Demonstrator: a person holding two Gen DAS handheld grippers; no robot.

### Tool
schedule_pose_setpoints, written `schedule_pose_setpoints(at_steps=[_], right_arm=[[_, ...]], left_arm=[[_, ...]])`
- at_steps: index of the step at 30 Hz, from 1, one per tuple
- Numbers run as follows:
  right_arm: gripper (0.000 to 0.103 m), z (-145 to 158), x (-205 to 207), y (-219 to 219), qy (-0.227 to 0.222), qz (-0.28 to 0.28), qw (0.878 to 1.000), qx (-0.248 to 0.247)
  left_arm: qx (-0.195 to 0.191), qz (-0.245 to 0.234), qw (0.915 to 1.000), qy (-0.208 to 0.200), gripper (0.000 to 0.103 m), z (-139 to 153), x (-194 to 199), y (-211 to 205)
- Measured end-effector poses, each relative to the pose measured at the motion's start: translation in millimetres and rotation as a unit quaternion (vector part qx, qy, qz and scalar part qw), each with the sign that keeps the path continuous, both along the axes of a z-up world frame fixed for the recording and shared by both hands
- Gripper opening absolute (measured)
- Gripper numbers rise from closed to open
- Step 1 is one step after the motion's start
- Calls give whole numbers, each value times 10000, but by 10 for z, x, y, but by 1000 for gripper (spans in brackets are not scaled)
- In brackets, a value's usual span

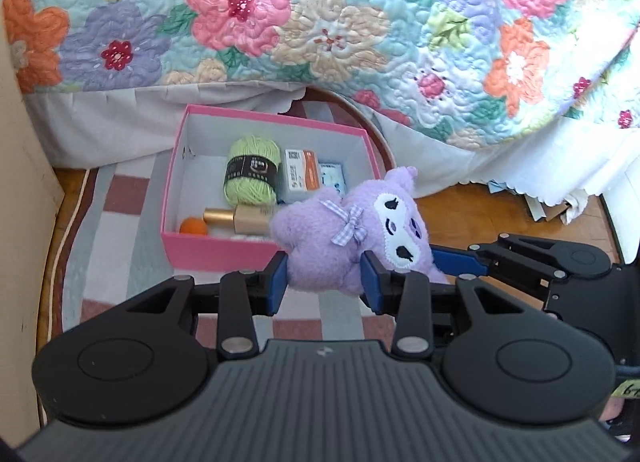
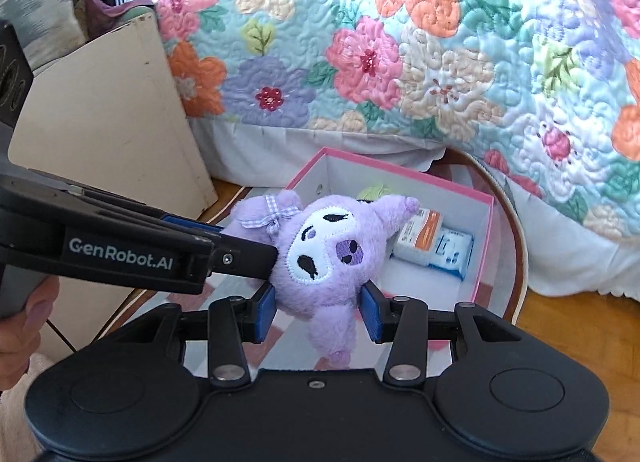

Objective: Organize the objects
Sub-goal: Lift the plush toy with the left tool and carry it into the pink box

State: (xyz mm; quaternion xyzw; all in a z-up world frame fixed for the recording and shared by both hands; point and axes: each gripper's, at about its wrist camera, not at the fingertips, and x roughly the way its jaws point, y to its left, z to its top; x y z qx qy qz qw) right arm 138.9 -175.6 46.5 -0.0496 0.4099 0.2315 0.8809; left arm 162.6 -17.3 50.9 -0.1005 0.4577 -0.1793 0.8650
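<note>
Between both pairs of tongs, left tongs (image 1: 325,284) and right tongs (image 2: 318,314) each pinch the purple plush toy (image 1: 352,234), held above the rug just beside the pink box (image 1: 208,246) of yarn (image 1: 251,172).

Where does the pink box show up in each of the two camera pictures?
Left wrist view: the pink box sits left of centre on the rug, partly behind the purple plush toy.
Right wrist view: the box lies right of centre, behind the toy.
Shared landmark: the flowered quilt behind the box.
</note>
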Motion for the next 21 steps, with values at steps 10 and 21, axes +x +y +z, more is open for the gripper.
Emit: schedule_pose_setpoints(at_steps=[10,21], right_arm=[[49,-348,755,-118,298,-225,9993,-55],[49,-826,1389,-229,658,-422,9963,-342]], left_arm=[[3,-39,9994,341,38,-445,874,-252],[-117,-60,9968,782,38,-1016,1537,-500]])
